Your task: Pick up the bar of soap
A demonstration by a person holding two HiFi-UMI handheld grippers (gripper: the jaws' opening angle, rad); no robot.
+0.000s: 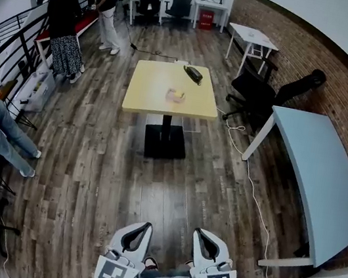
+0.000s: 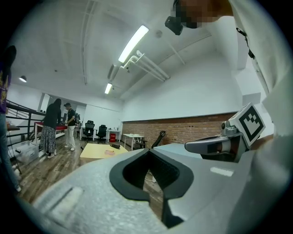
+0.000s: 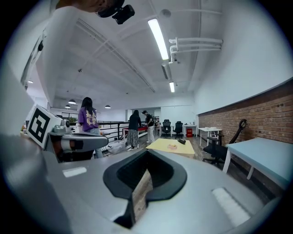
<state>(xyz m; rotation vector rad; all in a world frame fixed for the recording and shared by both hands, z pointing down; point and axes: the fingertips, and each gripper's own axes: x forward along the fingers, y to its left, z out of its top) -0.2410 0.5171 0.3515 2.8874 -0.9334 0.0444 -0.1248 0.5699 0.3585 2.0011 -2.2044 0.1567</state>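
Note:
The bar of soap (image 1: 176, 95) is a small pinkish lump near the middle of the yellow table (image 1: 148, 94), far ahead across the wooden floor. It also shows as a speck in the left gripper view, soap (image 2: 109, 152), and in the right gripper view, soap (image 3: 172, 146). My left gripper (image 1: 143, 227) and right gripper (image 1: 201, 234) are held low and close to my body, side by side, far from the table. Both are shut with nothing between the jaws, as seen at the left gripper (image 2: 148, 177) and the right gripper (image 3: 143, 182).
A black object (image 1: 193, 74) lies at the yellow table's far end. A light blue table (image 1: 314, 173) stands at the right with a black office chair (image 1: 262, 91) behind it, and a cable (image 1: 252, 192) trails over the floor. People (image 1: 64, 22) stand by the railing at left.

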